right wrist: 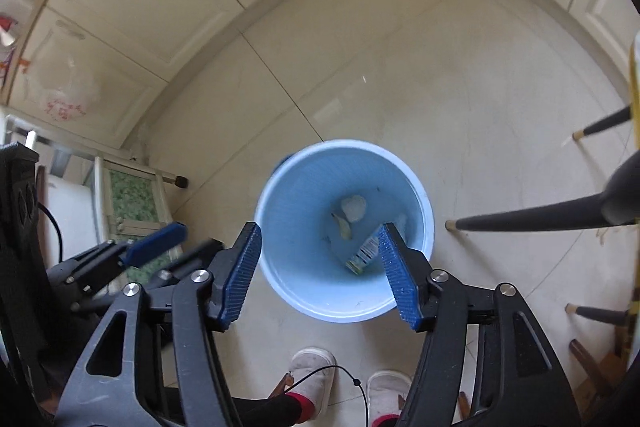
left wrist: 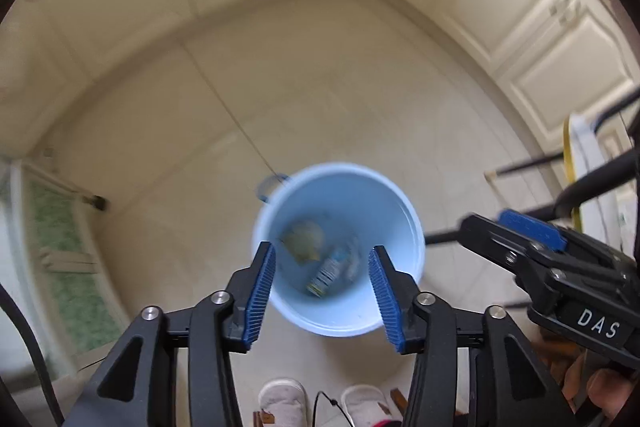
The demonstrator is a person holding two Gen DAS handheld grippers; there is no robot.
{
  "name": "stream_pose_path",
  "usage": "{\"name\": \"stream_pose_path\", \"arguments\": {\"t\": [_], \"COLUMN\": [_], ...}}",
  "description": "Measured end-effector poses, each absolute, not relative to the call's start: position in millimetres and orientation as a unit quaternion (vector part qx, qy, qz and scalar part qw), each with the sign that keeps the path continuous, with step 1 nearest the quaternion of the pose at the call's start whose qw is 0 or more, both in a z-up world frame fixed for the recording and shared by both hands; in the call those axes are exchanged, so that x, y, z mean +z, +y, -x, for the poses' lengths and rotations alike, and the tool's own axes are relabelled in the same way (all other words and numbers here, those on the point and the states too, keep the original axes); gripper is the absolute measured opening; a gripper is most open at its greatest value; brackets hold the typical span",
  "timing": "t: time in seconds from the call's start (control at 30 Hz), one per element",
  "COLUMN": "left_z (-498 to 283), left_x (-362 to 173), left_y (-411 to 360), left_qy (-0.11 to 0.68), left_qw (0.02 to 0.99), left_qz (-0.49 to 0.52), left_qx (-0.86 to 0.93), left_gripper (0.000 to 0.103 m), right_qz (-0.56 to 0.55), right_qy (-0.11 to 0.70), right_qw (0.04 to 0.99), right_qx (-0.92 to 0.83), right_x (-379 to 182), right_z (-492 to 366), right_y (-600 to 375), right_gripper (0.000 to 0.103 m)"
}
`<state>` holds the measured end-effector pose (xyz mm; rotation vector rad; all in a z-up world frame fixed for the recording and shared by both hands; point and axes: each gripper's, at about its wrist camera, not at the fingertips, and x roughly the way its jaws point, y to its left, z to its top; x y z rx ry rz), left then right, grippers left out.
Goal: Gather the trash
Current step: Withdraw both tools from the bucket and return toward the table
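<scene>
Both jaws are held apart and empty over the blue bin [right wrist: 344, 227], so trash can fall in. A small bottle [right wrist: 364, 253] and crumpled scraps [right wrist: 354, 207] are seen below, between the right gripper [right wrist: 320, 267] jaws; the left gripper [left wrist: 322, 281] is aimed likewise.

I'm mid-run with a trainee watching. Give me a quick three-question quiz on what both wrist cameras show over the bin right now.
1. True or false: the left gripper is holding a piece of trash.
2. What lies inside the blue bin? A) nothing B) a small labelled bottle and crumpled scraps C) a shoe
3. Fill in: the bin stands on the tiled ____.

Key:
1. False; both it and the right gripper are open and empty.
2. B
3. floor
</scene>
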<state>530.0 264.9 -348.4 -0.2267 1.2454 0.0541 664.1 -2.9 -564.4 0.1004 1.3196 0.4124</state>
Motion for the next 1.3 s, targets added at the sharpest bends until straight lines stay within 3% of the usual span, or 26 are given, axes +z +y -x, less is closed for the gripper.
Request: {"name": "stream_pose_path", "arguments": {"t": [0.1,0.17,0.27,0.33,0.43,0.53,0.67,0.83,1.3], "left_z": [-504,-486,-456,-435,-402,-367,-325,-256,-56], "left_x": [-289,-250,-187,-151,-102,-68,-28,-14,-18], "left_y": [277,281,273,257,230,193,157,116,29], "left_qy": [0.533,0.497,0.44,0.405,0.354,0.306,0.247,0.178,0.071], "left_qw": [0.839,0.86,0.89,0.908,0.931,0.95,0.969,0.984,0.997], "left_qz": [0.097,0.096,0.087,0.078,0.063,0.051,0.026,0.001,-0.001], "left_qx": [0.059,0.07,0.077,0.07,0.058,0.042,0.022,-0.005,0.002], "left_gripper": [0.05,0.053,0.057,0.065,0.071,0.083,0.094,0.102,0.102], "right_qz": [-0.025,-0.004,0.018,0.033,0.052,0.059,0.043,0.048,0.009], "right_qy": [0.572,0.542,0.492,0.454,0.395,0.352,0.302,0.245,0.112], "right_qw": [0.793,0.813,0.842,0.864,0.895,0.919,0.944,0.965,0.994], "right_qx": [0.208,0.213,0.221,0.215,0.201,0.167,0.128,0.076,0.016], "right_x": [-517,-480,-421,-380,-324,-276,-220,-158,-44], "right_z": [-645,-628,-597,-571,-526,-484,-427,-362,-234], "right_y": [8,15,21,19,7,-16,-57,-105,-187], "right_gripper": [0.065,0.079,0.082,0.089,0.091,0.101,0.103,0.103,0.103]}}
